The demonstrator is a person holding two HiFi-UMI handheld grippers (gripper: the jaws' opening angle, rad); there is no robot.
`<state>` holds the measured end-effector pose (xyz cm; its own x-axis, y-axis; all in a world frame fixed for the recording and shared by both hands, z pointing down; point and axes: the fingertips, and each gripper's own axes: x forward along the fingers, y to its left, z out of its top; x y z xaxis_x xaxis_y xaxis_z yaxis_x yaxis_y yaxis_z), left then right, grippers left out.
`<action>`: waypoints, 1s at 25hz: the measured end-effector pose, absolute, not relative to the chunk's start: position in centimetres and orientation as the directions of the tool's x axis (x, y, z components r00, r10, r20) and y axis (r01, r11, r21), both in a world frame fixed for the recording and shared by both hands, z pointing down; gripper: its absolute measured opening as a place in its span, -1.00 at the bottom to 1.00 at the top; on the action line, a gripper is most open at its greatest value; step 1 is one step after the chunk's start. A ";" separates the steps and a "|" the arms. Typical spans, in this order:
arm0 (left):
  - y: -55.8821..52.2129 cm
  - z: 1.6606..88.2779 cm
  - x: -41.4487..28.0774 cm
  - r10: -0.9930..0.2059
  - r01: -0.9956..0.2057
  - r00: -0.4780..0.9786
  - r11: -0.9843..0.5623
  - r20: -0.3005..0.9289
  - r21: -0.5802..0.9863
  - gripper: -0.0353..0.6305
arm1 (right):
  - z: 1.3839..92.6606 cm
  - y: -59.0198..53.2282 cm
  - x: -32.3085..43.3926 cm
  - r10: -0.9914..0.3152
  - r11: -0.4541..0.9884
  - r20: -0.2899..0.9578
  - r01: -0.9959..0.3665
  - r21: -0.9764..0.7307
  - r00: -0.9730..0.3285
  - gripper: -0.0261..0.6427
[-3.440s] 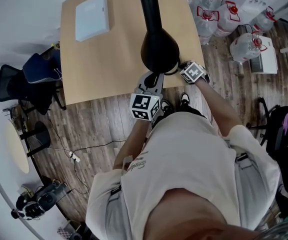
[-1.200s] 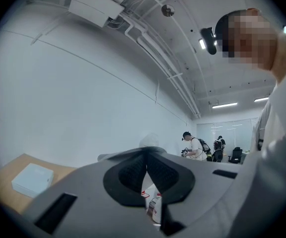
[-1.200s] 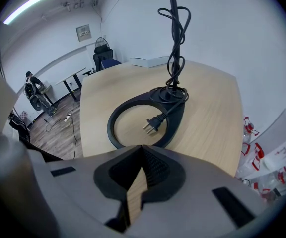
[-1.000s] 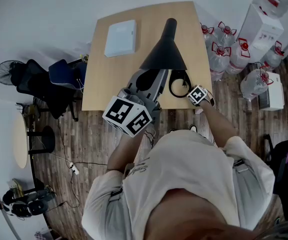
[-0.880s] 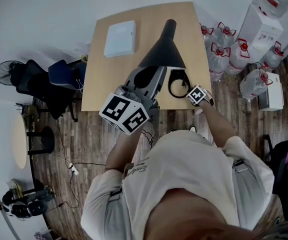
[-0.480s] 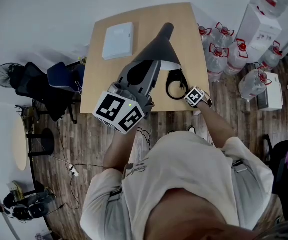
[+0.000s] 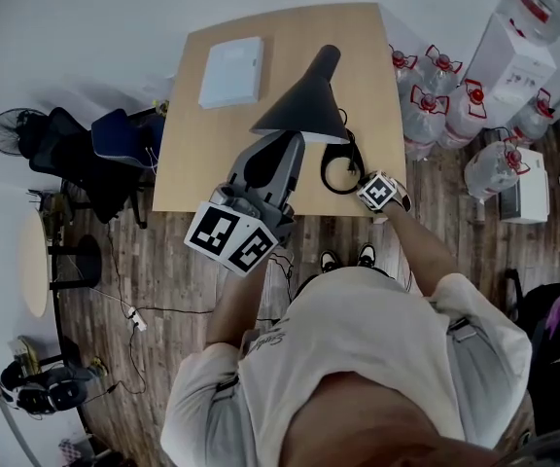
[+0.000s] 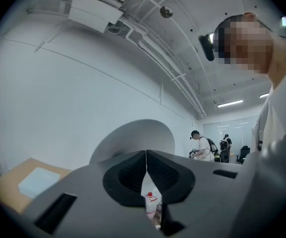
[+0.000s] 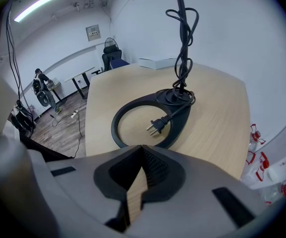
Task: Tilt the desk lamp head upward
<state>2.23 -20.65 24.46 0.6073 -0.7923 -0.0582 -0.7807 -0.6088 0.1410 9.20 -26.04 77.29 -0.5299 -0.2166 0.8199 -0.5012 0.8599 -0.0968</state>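
From the head view, the lamp head (image 7: pixel 299 103) hangs over the desk (image 7: pixel 202 154), its wide rim toward the person. The left gripper (image 7: pixel 282 146) reaches up just under that rim. The right gripper (image 7: pixel 366 181) sits low by the ring-shaped lamp base (image 7: pixel 325 173).

In the left gripper view, the left gripper (image 8: pixel 146 155) has its jaws pressed together on nothing. The pale inside of the lamp head (image 8: pixel 133 138) is close behind them; contact is unclear.

In the right gripper view, the right gripper (image 9: pixel 142 150) is also closed and empty, just short of the lamp base (image 9: pixel 116 125), plug (image 9: pixel 154 127) and cord (image 9: pixel 182 43).

The head looks largely tilted up; perhaps only a final nudge remains.
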 end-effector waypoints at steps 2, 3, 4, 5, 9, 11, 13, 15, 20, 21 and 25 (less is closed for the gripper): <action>-20.3 25.7 2.3 -0.798 -0.785 0.601 -0.599 -0.038 0.160 -0.85 | 77.0 -26.0 9.2 -0.223 0.872 0.819 -0.483 -0.075 -0.528 -0.94; -20.0 26.4 2.3 -0.800 -0.786 0.600 -0.595 -0.026 0.169 -0.84 | 76.9 -26.0 9.3 -0.229 0.876 0.818 -0.478 -0.063 -0.528 -0.94; -19.7 27.2 2.3 -0.801 -0.787 0.598 -0.590 -0.015 0.180 -0.84 | 76.8 -26.1 9.3 -0.236 0.877 0.814 -0.477 -0.057 -0.531 -0.94; -19.5 27.9 2.1 -0.804 -0.789 0.595 -0.584 -0.004 0.191 -0.84 | 76.9 -26.2 9.3 -0.243 0.874 0.806 -0.482 -0.060 -0.540 -0.94; -18.2 30.3 0.6 -0.814 -0.799 0.580 -0.564 0.023 0.209 -0.84 | 77.0 -25.9 9.7 -0.293 0.813 0.748 -0.566 -0.132 -0.595 -0.94; -17.3 31.3 -0.4 -0.814 -0.801 0.579 -0.562 0.031 0.205 -0.84 | 76.5 -24.7 10.4 -0.330 0.794 0.726 -0.594 -0.133 -0.604 -0.94; -16.4 32.3 -1.4 -0.811 -0.797 0.584 -0.565 0.039 0.213 -0.84 | 75.6 -23.3 11.1 -0.354 0.777 0.715 -0.615 -0.135 -0.603 -0.94; -15.4 33.5 -2.4 -0.803 -0.793 0.593 -0.570 0.060 0.217 -0.84 | 74.2 -21.9 11.3 -0.388 0.755 0.699 -0.642 -0.132 -0.601 -0.94; -13.3 37.0 -4.2 -0.759 -0.764 0.638 -0.602 0.129 0.234 -0.84 | 67.7 -18.8 9.7 -0.519 0.728 0.573 -0.679 -0.092 -0.634 -0.94; -12.8 37.6 -4.4 -0.747 -0.754 0.650 -0.611 0.138 0.243 -0.84 | 66.1 -18.0 9.5 -0.538 0.728 0.549 -0.681 -0.079 -0.639 -0.94; -11.2 39.7 -4.1 -0.704 -0.714 0.694 -0.643 0.152 0.277 -0.84 | 60.7 -14.9 8.8 -0.582 0.726 0.471 -0.685 -0.065 -0.662 -0.94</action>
